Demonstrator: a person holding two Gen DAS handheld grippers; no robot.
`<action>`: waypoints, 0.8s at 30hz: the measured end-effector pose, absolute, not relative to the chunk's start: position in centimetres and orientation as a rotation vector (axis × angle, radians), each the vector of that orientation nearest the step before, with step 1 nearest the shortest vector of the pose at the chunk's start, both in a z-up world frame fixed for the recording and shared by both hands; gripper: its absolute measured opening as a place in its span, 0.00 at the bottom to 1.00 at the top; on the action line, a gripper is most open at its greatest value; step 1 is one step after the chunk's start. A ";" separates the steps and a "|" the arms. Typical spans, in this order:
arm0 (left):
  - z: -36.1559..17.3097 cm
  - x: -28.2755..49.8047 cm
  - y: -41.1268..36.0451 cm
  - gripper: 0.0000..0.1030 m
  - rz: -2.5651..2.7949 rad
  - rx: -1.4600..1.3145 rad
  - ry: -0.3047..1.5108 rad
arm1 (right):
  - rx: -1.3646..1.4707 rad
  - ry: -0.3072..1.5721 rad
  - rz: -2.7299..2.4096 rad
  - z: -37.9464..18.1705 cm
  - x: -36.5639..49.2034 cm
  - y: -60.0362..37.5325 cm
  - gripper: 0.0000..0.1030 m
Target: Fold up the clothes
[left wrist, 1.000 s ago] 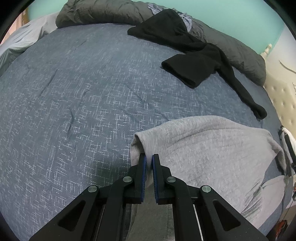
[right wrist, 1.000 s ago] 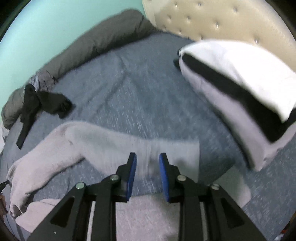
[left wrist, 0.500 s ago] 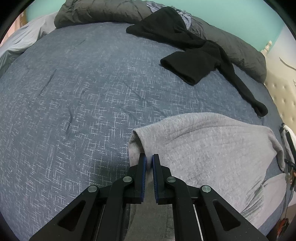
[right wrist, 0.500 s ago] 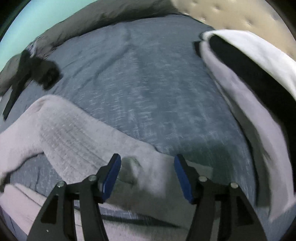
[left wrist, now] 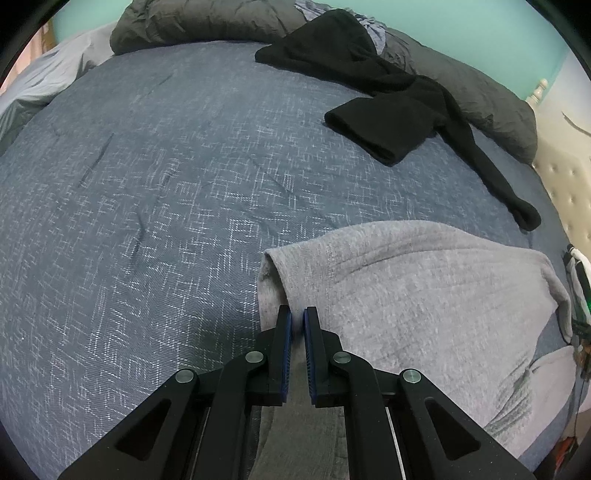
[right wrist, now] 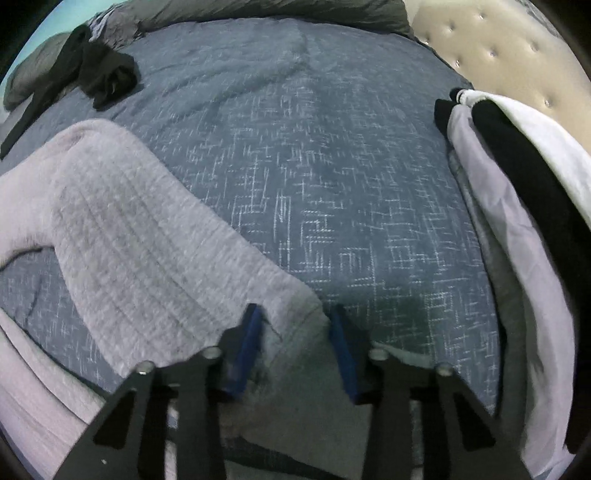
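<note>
Grey garment (left wrist: 424, 295) is pinched by the left gripper (left wrist: 297, 325), while the right gripper's (right wrist: 293, 339) fingers, just closing, straddle its corner.

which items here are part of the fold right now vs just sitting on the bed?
In play:
- grey garment
- left gripper, shut on its edge
- right gripper, jaws just closing around its corner

Lying about:
- black garment
- folded stack
- dark duvet

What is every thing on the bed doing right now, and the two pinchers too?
Left gripper: shut on the grey garment's edge.
Right gripper: jaws just closing around a corner of it, pads not clearly pressing.
Grey garment: spread out, partly folded over.
Black garment: crumpled, unfolded.
Stack of clothes: folded, piled by the headboard.
</note>
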State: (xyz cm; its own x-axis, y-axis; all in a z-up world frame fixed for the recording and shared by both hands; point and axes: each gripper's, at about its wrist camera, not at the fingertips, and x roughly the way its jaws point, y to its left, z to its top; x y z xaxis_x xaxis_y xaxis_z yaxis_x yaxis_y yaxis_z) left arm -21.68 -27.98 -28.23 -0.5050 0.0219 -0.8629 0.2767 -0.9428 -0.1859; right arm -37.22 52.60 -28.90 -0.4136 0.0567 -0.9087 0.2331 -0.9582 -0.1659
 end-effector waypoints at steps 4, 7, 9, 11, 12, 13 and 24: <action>-27.9 -21.5 -28.3 0.07 -2.548 1.445 0.442 | 1.558 0.423 -2.614 -27.3 -36.8 52.8 0.14; -27.7 -21.5 -28.5 0.07 -2.550 1.435 0.441 | 1.471 0.423 -2.716 -25.3 -36.8 53.2 0.13; -27.5 -21.6 -28.6 0.04 -2.552 1.427 0.435 | 1.401 0.449 -2.779 -23.6 -37.1 53.3 0.13; -27.2 -21.6 -28.8 0.04 -2.550 1.411 0.424 | 1.365 0.479 -2.822 -22.4 -38.2 53.2 0.13; -27.0 -21.6 -29.0 0.03 -2.546 1.398 0.422 | 1.350 0.494 -2.841 -21.8 -38.7 53.2 0.13; -26.7 -21.7 -29.1 0.03 -2.542 1.381 0.421 | 1.341 0.504 -2.854 -21.3 -39.2 53.1 0.13; -25.8 -24.6 -30.0 0.03 -2.534 1.360 0.441 | 1.329 0.507 -2.973 -19.3 -45.2 52.8 0.13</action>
